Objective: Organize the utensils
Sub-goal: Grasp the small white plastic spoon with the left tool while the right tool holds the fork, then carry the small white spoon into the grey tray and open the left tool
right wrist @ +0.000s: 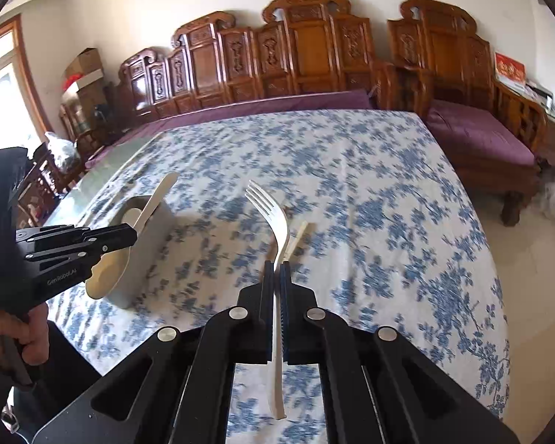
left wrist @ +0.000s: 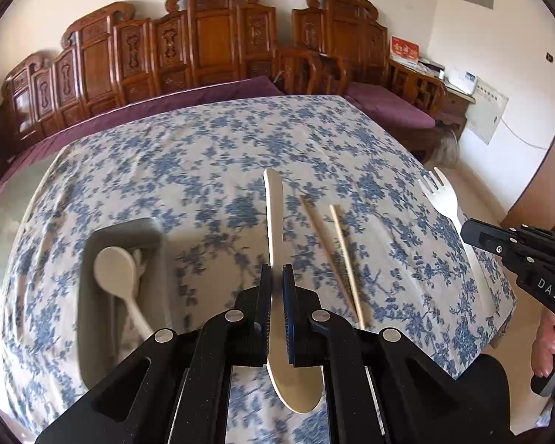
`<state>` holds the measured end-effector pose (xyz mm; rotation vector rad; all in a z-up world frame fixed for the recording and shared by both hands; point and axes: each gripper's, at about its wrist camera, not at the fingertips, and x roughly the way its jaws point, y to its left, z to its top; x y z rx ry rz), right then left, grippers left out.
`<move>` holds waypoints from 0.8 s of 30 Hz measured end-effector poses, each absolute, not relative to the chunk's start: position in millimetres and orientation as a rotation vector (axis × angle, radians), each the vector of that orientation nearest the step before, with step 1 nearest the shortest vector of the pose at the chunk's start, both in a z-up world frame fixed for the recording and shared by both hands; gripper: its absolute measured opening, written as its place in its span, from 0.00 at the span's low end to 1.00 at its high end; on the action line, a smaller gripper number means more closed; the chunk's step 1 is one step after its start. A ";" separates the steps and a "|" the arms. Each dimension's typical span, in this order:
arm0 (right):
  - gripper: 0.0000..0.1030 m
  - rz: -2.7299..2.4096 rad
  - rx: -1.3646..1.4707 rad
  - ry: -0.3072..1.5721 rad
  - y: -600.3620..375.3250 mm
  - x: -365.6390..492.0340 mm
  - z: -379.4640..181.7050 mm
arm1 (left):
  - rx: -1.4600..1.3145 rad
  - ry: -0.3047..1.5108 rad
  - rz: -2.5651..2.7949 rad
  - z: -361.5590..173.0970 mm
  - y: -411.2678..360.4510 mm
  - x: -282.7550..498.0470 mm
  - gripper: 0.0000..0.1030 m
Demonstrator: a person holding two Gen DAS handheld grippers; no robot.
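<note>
Our left tool (left wrist: pixel 277 277) is clamped on a cream spoon (left wrist: pixel 275 222), its handle pointing toward 12 o'clock and its bowl hanging back under the fingers. Our right tool (right wrist: pixel 276 270) is clamped on a white fork (right wrist: pixel 273 218), tines up toward 12 o'clock. In the left wrist view, a grey tray (left wrist: pixel 88 296) sits at 9 o'clock on the floral-clothed surface (left wrist: pixel 203 148), holding another pale spoon (left wrist: pixel 116 270). Two wooden chopsticks (left wrist: pixel 336 251) lie on the cloth at 2 o'clock, just beside our held spoon. Carved wooden benches (left wrist: pixel 211 37) line the wall at 12 o'clock.
</note>
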<state>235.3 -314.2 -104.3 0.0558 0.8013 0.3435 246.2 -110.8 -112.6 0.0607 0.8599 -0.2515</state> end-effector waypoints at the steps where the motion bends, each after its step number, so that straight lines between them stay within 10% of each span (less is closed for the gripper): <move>1: 0.04 0.347 0.055 0.801 -309.8 234.3 -102.8 | 0.060 0.858 -0.249 -110.9 -105.0 244.9 0.05; 24: 0.04 0.438 -0.012 0.845 -198.5 243.1 -110.7 | 0.020 0.906 -0.174 -140.6 15.0 264.1 0.05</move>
